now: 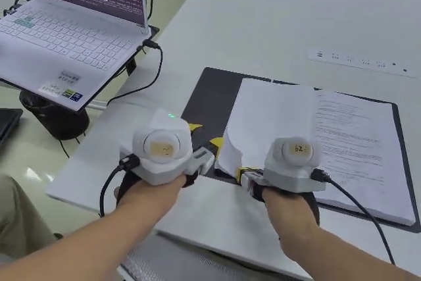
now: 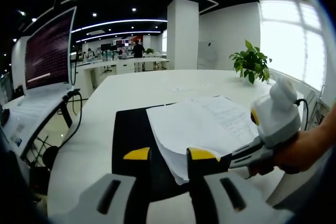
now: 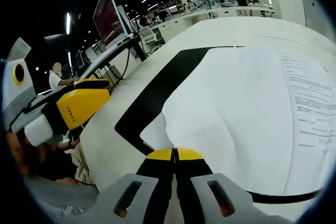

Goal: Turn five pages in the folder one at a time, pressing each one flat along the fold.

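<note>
Jaws of the right gripper [image 3: 175, 154] pinched the lifted page [image 1: 270, 120] at its near edge, those of the left gripper [image 2: 169, 155] gaped empty over the left side of the near folder [image 1: 210, 93]; a slow leftward arc should avoid creasing.

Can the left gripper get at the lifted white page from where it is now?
Probably yes: the left gripper has open fingers right beside the lifted white paper page, above the black folder cover, nothing between.

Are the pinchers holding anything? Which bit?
The right gripper pinches the lifted page by its near edge, close to the corner. The left gripper is open and holds nothing.
</note>
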